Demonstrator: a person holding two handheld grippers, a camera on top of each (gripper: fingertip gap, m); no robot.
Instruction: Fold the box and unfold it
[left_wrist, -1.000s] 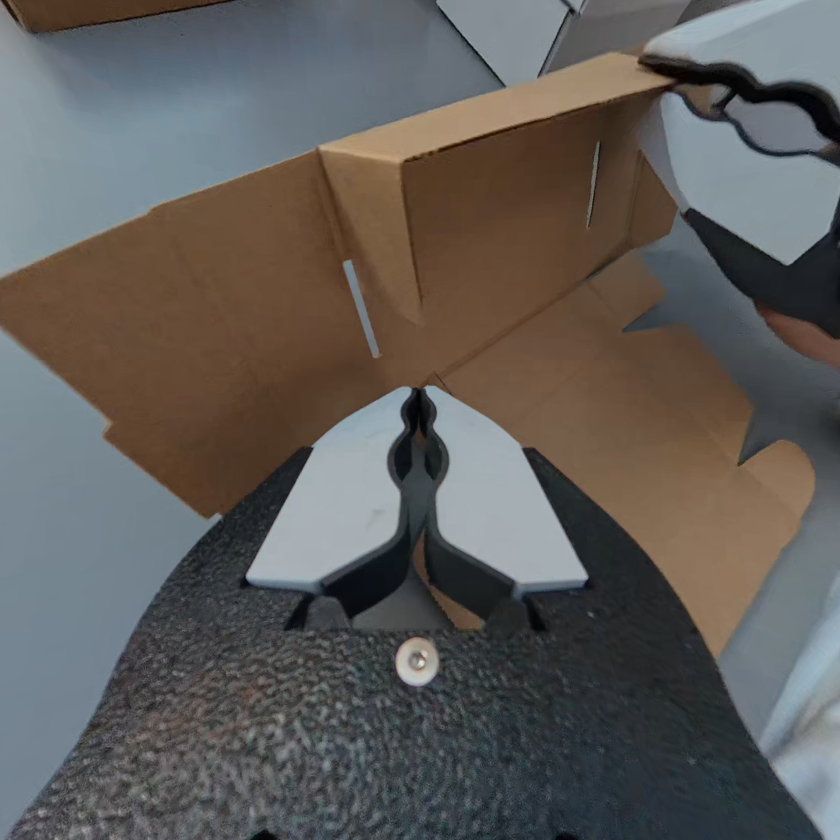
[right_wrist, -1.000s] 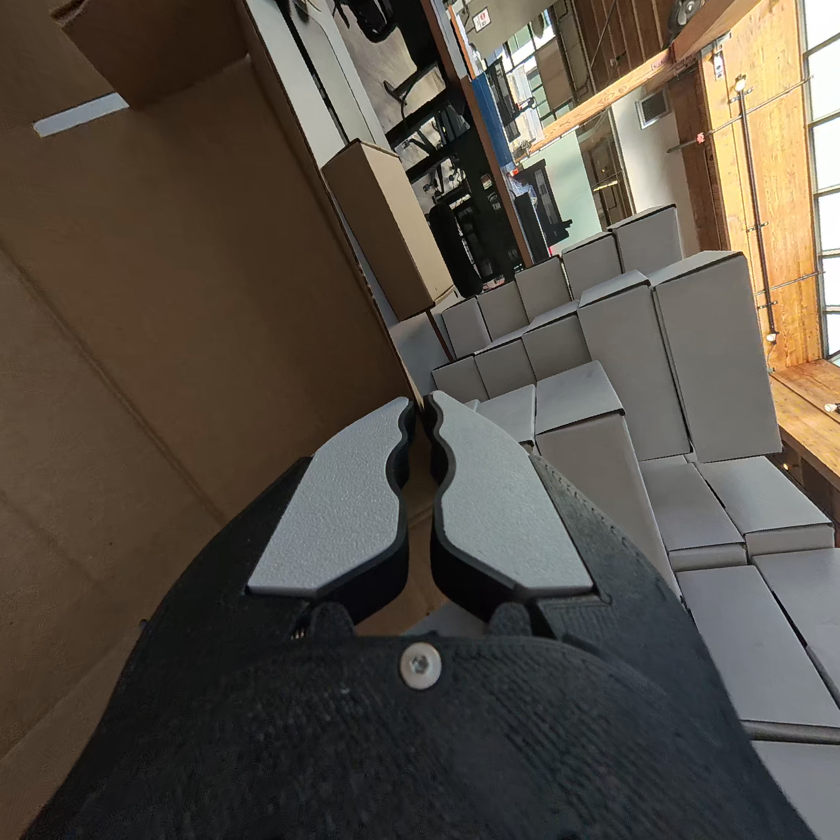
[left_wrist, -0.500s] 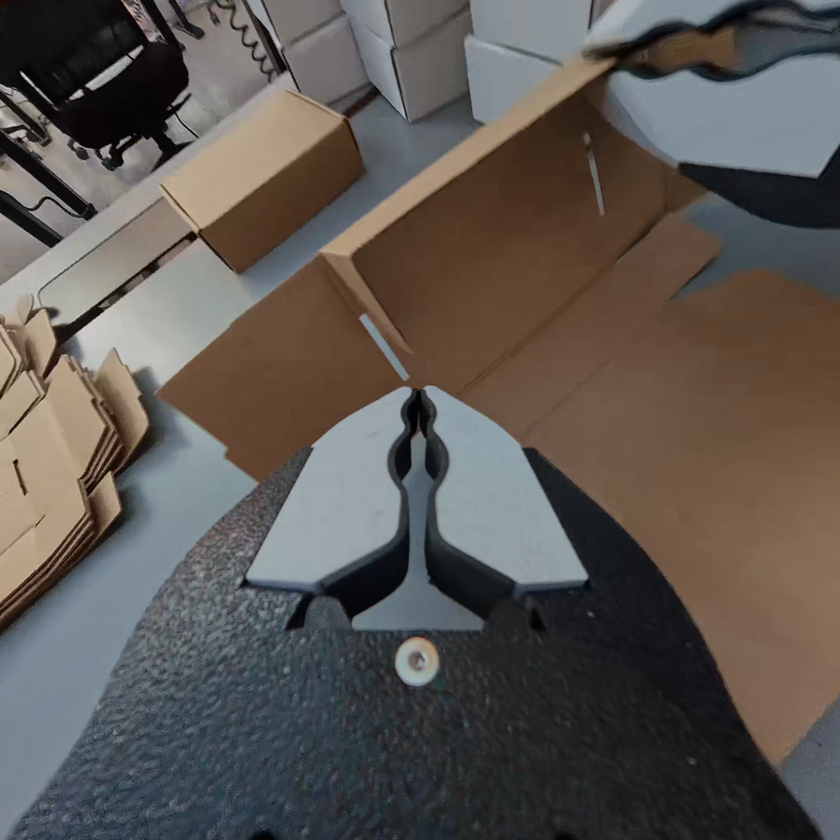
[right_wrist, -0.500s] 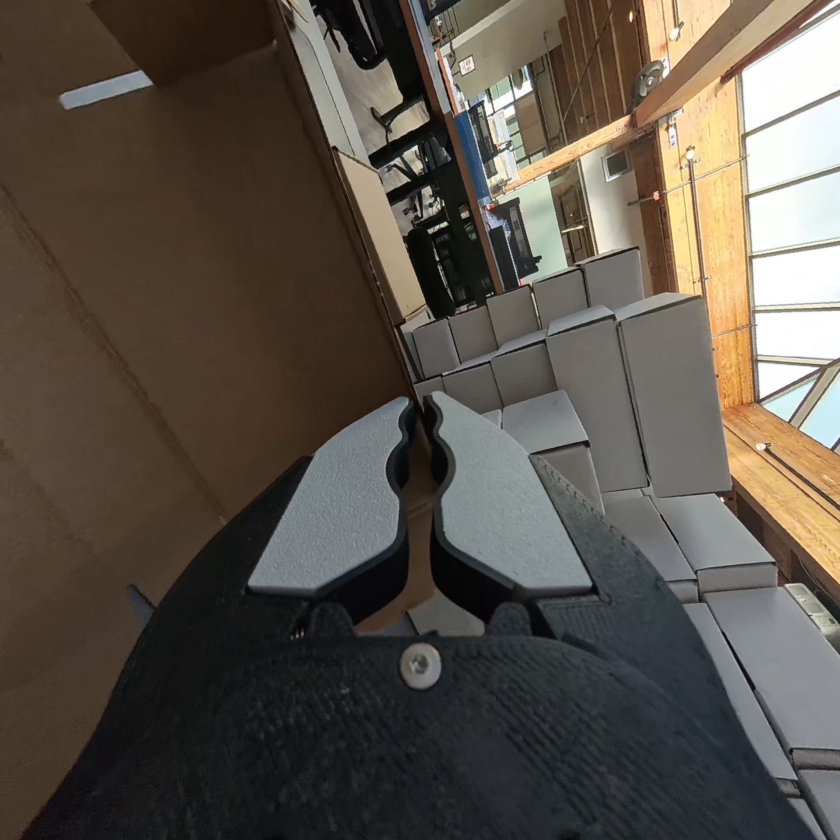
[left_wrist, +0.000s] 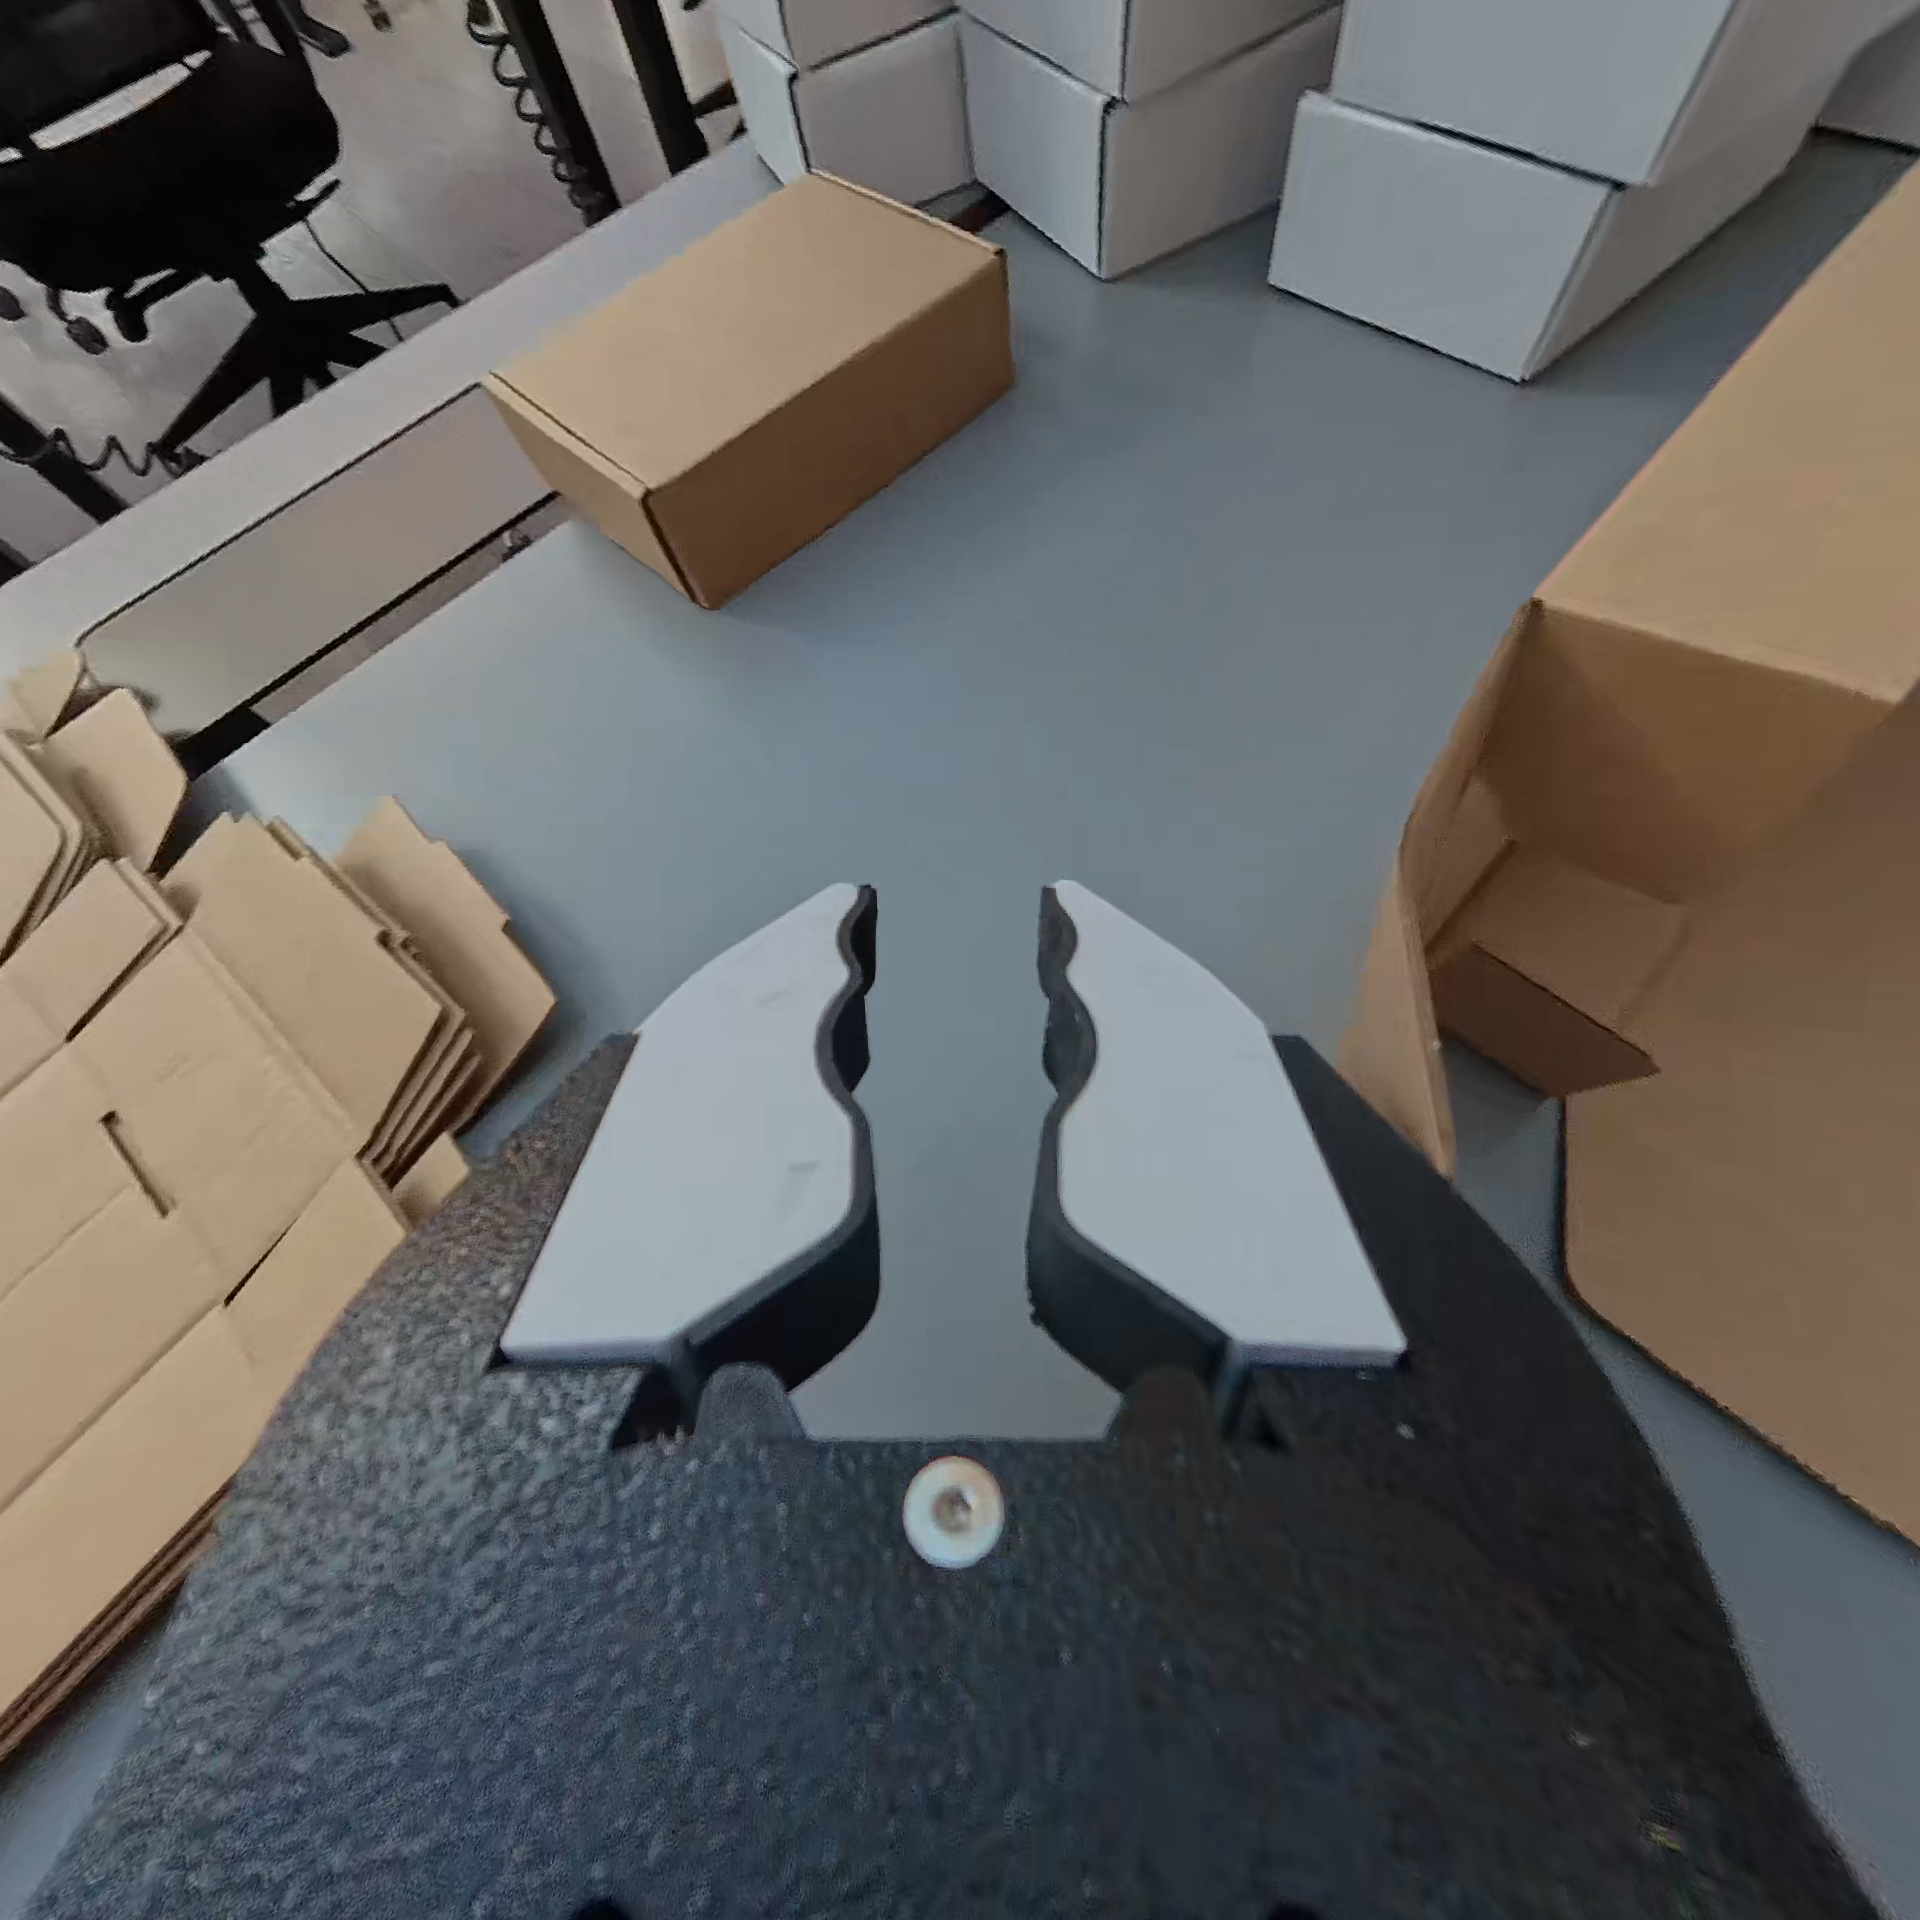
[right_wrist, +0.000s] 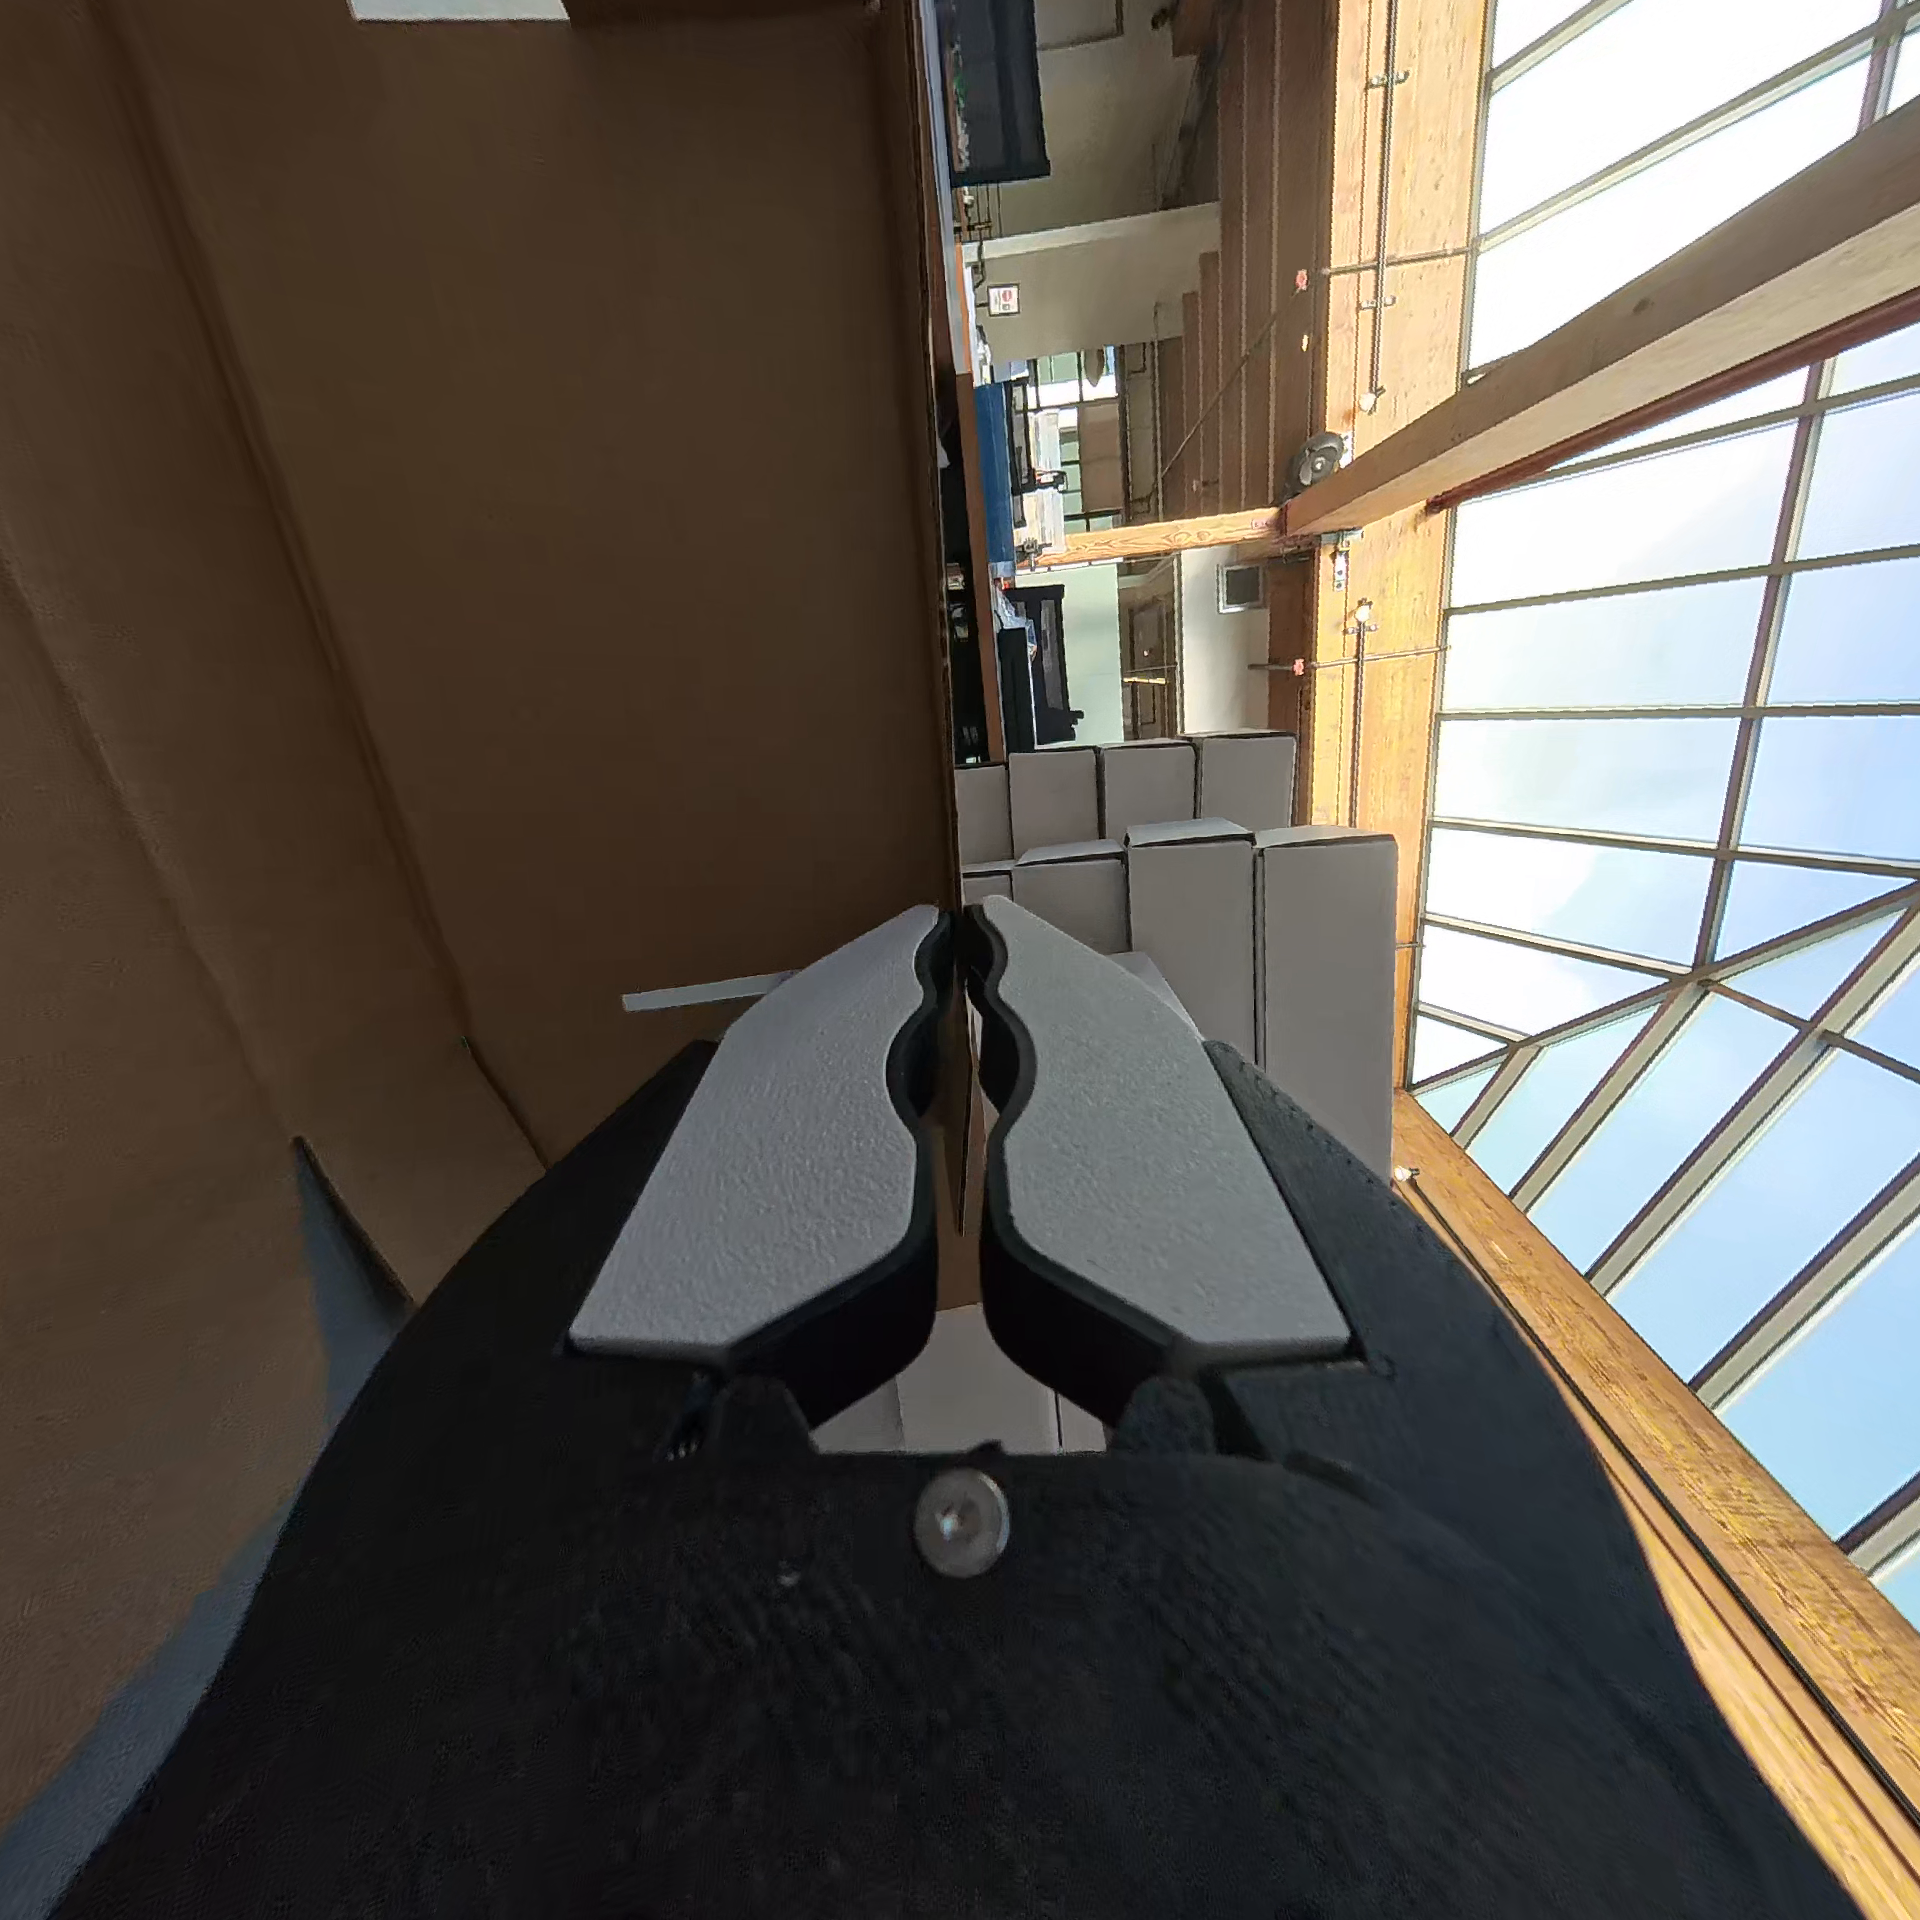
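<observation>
The brown cardboard box (left_wrist: 1704, 894), partly folded, stands at the right of the left wrist view with one panel raised and a side flap tucked in. My left gripper (left_wrist: 958, 914) is open and empty over the grey table, to the left of the box. In the right wrist view the box's inner panel (right_wrist: 468, 520) fills the left half. My right gripper (right_wrist: 958, 920) is shut on the edge of that raised panel, which runs between the fingers.
A closed brown box (left_wrist: 769, 374) lies on the grey table (left_wrist: 1039, 644) ahead of the left gripper. A stack of flat brown cardboard blanks (left_wrist: 187, 1122) lies at the left. White boxes (left_wrist: 1455, 177) are stacked at the back, also in the right wrist view (right_wrist: 1195, 914).
My left gripper has let go of the box, opened and swung left away from it. My right gripper has kept its hold and tilted the panel further up.
</observation>
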